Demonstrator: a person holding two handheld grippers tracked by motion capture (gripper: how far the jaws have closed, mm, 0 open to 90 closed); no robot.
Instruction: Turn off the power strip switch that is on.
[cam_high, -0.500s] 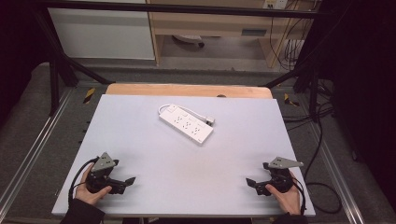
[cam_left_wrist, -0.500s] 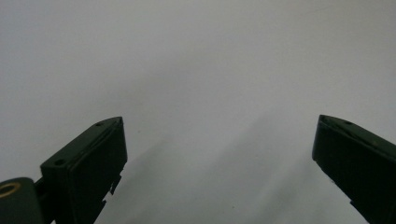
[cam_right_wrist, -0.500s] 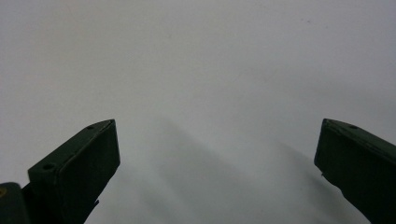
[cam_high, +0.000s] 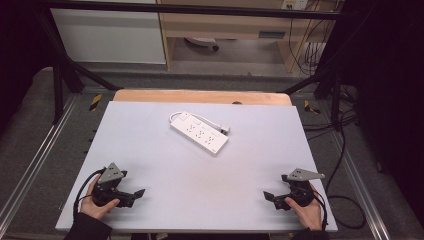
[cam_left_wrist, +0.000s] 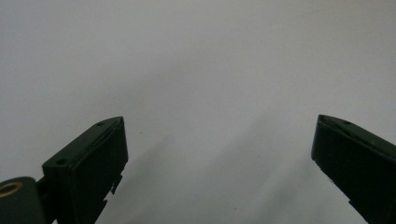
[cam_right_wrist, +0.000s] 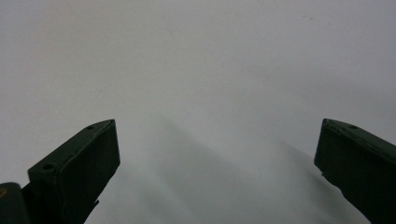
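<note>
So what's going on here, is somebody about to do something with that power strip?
A person sits at a pale table holding a two-jaw claw in each hand. The left claw and the right claw both rest near the table's near corners, jaws open with nothing between them. A white power strip lies at an angle toward the far middle of the table, its short cord and plug beside it. Neither claw is touching it, so nothing is being handled at this moment.

The left hand (cam_high: 95, 202) at the lower left of the high view holds the left hand-held gripper (cam_high: 135, 194), jaws spread wide, pointing right. At lower right, the right hand (cam_high: 306, 209) holds the right hand-held gripper (cam_high: 270, 197), jaws likewise wide apart, pointing left.
</note>
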